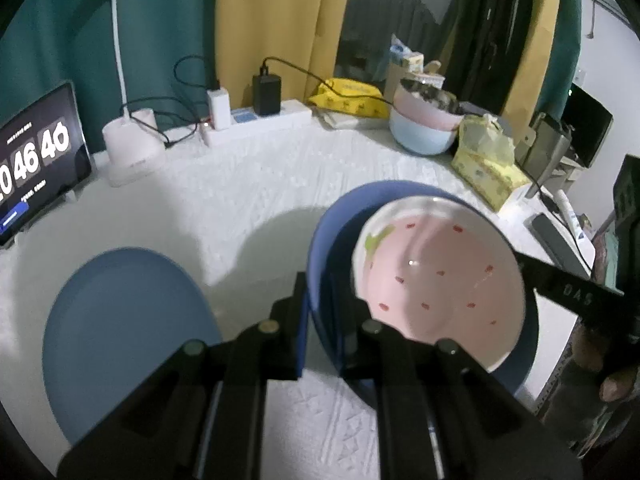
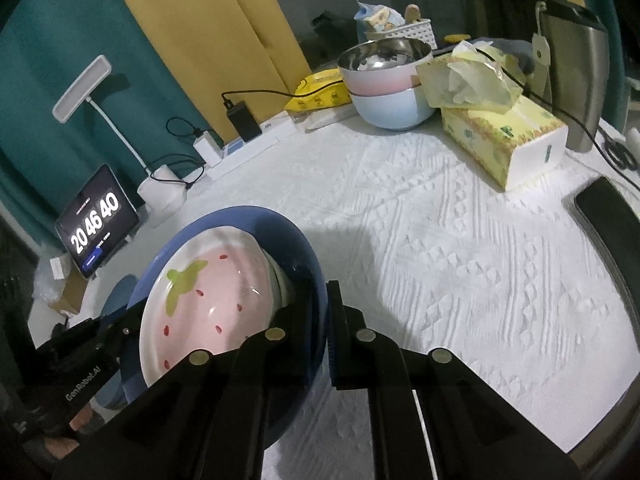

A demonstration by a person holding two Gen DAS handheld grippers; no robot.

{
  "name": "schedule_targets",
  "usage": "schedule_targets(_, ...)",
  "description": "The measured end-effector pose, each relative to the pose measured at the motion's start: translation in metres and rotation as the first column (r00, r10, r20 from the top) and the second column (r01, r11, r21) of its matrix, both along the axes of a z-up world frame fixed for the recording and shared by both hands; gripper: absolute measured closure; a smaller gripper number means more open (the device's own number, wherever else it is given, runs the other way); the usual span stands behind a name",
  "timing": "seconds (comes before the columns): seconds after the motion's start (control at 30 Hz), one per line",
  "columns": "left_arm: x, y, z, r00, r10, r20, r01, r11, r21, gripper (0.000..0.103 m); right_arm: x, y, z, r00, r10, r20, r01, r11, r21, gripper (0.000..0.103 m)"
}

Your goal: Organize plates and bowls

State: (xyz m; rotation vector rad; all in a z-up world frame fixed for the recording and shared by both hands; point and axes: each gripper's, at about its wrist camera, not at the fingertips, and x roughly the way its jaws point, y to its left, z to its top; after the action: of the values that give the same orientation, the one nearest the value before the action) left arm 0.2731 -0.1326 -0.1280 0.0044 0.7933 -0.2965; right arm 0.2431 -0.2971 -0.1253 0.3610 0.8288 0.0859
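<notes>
While both tongs clench the rim of one blue bowl (image 1: 320, 240) from opposite sides, it hangs tilted above the worktop (image 1: 240, 184). The left tongs (image 1: 320, 320) pinch its near edge in the left view; the right tongs (image 2: 322, 336) pinch the far edge in the right view. The bowl is deep, matte and dark blue. Nested inside it sits a pink dish (image 1: 432, 272) — glossy, white-rimmed, painted like a strawberry with a green leaf and small red seed marks. Its rim leans against the blue wall.

One blue plate (image 1: 128, 336) lies flat on the white textured cloth, left of the bowl and apart from it. At the back stand two stacked bowls (image 2: 386, 92) — pink over pale blue, the upper with a shiny metal inside.

Also on the worktop: one tissue box (image 2: 504, 136), one lamp (image 1: 128, 136), one clock screen (image 1: 36, 160), one power strip (image 1: 256, 122), one yellow packet (image 1: 352, 96).
</notes>
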Motion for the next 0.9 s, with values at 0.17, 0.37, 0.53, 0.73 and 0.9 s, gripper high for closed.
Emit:
schedule_targets(0.17,-0.001,0.005,0.005,1.0,0.001,0.012,-0.001,1.0,-0.007,0.093,-0.003,0.004,0.009,1.0,-0.004,0.018,0.004,1.0,-0.001,0.096)
schedule_targets(0.37,-0.005,0.012,0.014,1.0,0.005,0.03,-0.005,1.0,-0.023,0.093,-0.003,0.01,0.02,0.999,0.001,0.036,-0.001,1.0,-0.004,0.096)
schedule_targets(0.53,-0.008,0.023,0.021,0.999,0.017,0.046,-0.016,0.999,-0.032,0.093,-0.003,0.02,0.029,0.999,0.015,0.052,-0.014,1.0,-0.012,0.096)
schedule_targets(0.73,-0.011,0.039,0.027,0.998,0.035,0.059,-0.032,0.998,-0.048,0.093,-0.001,0.035,0.037,0.997,0.036,0.064,-0.034,0.999,-0.024,0.096)
schedule_targets(0.9,-0.014,0.055,0.032,0.996,0.053,0.072,-0.048,0.997,-0.064,0.093,0.001,0.049,0.044,0.996,0.055,0.076,-0.052,0.998,-0.037,0.096)
